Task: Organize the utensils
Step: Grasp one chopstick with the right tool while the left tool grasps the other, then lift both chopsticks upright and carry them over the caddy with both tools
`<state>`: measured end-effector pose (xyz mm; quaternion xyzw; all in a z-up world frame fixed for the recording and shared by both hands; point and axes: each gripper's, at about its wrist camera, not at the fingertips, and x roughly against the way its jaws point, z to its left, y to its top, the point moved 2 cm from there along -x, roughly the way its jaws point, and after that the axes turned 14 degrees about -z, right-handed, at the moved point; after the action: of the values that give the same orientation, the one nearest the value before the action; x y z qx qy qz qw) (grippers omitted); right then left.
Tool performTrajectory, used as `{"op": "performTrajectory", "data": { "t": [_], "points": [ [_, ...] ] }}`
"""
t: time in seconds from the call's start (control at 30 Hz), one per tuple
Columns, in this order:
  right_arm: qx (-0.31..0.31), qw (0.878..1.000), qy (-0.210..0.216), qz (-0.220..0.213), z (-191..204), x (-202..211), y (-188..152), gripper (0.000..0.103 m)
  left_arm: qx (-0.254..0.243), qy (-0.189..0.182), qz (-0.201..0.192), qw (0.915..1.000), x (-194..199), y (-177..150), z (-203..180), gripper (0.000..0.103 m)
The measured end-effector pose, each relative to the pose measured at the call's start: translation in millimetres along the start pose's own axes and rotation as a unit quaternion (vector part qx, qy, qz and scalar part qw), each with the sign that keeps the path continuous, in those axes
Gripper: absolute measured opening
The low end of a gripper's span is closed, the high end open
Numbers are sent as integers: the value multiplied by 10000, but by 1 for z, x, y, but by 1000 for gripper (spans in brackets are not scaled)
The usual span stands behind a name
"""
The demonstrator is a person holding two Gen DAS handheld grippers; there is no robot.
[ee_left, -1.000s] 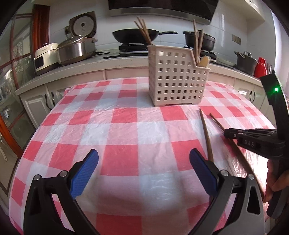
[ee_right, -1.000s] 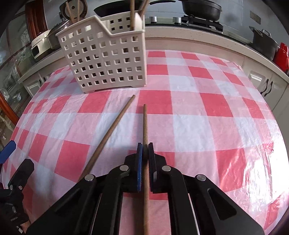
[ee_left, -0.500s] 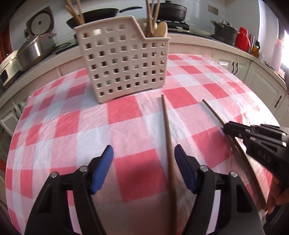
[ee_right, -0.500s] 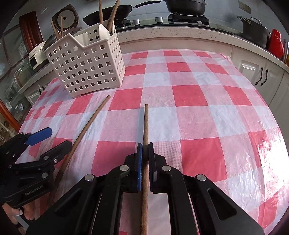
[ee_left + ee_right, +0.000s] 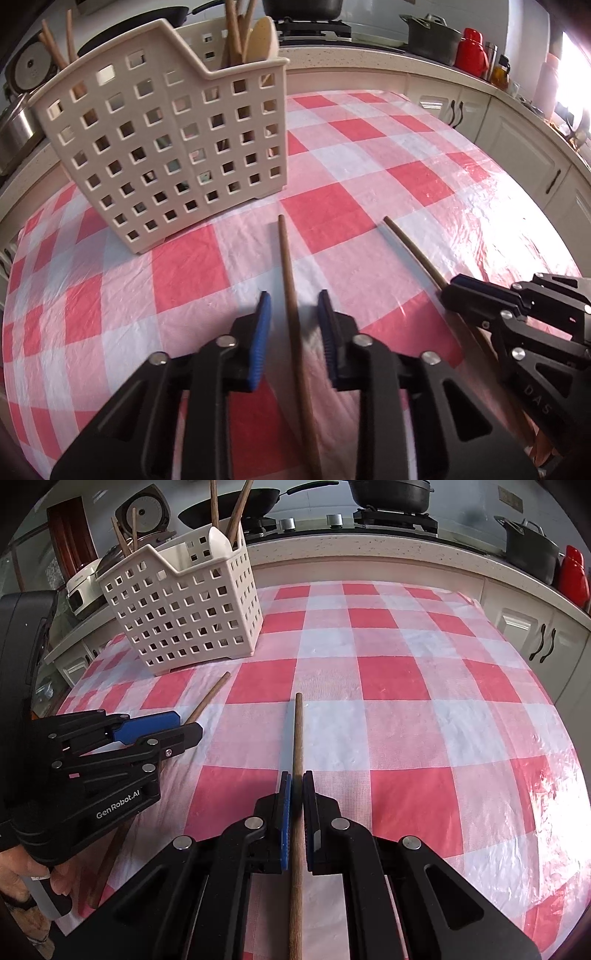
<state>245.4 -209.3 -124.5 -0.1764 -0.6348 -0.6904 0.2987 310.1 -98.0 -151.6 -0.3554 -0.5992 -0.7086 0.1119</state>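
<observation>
Cream basket, red-white checked tablecloth, brown chopsticks (blue-padded jaws).

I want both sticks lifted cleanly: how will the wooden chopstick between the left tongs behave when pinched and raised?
The chopstick looks stiff and light, so it should lift unbent. Round and slim, it may roll or slip on the glossy tablecloth. The left tongs straddle it partway along, so it may tilt.

Black left gripper and right gripper, blue ribbed pads, silver rivets, white "GenRobot.AI" lettering.
</observation>
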Motion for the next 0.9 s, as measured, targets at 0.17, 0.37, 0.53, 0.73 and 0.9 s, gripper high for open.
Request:
{"op": "performTrajectory", "data": {
  "t": [0.17, 0.37, 0.53, 0.73, 0.9],
  "points": [
    [210, 9997, -79, 31, 4, -3, 1, 6, 72, -89, 5, 9999, 0, 0, 3, 7],
    [187, 9998, -80, 8, 3, -1, 1, 6, 325, -115, -42, 9994, 7, -5, 12, 6],
    [146, 9995, 60, -291, 9, 12, 6, 6, 608, -55, -399, 9973, 37, -12, 21, 6],
    [221, 9970, 229, -707, 27, 31, 18, 6, 696, 240, -950, 9928, 83, -20, 33, 6],
    [225, 9950, 264, -933, 37, 43, 27, 6, 791, 325, -1302, 9878, 115, -24, 41, 6]
  ]
}}
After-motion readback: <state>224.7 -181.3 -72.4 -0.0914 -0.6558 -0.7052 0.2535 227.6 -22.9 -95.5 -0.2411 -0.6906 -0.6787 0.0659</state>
